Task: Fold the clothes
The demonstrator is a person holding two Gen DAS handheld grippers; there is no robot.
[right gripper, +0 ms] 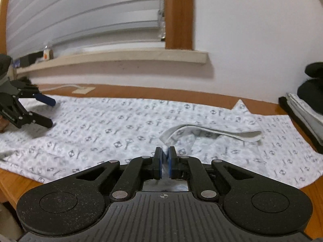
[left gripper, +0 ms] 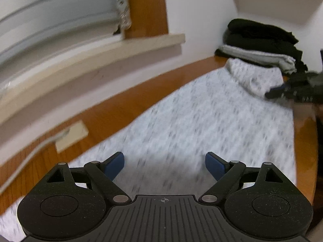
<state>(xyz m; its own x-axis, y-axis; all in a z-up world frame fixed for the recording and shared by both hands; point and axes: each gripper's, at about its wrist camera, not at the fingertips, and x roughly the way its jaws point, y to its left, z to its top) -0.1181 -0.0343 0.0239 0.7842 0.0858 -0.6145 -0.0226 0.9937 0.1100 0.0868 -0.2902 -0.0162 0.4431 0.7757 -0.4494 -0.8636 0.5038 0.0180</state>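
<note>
Over on your left side, your left gripper (right gripper: 43,112) hangs above the far left end of the patterned shirt (right gripper: 141,121), jaws spread wide with nothing between the blue pads (left gripper: 115,166). From its own camera the pads frame only blurred printed cloth below, so it looks ready to drop onto that end, not holding anything yet.

The shirt itself lies spread flat across the wooden table (right gripper: 12,179), running almost the whole width under the window sill (right gripper: 129,57). A white wall socket plate (right gripper: 83,90) with a cable sits just behind it, clear of the fabric.

Moving to the middle: your right gripper (right gripper: 165,161) is clamped tight on a pinch of the shirt's fabric near the collar, the pads nearly meeting with a ridge of cloth squeezed up between them. The collar band (right gripper: 222,133) curls loose just beyond the fingertips, lifted off the body of the shirt. My read is that you've taken this hold to draw the collar end over for a fold, while the left stays free to pin or catch the opposite end.

At the far right, a stack of folded clothes (right gripper: 306,111), black on top with grey and white beneath, waits at the table's end, touching the shirt's edge in the left camera's view.
</note>
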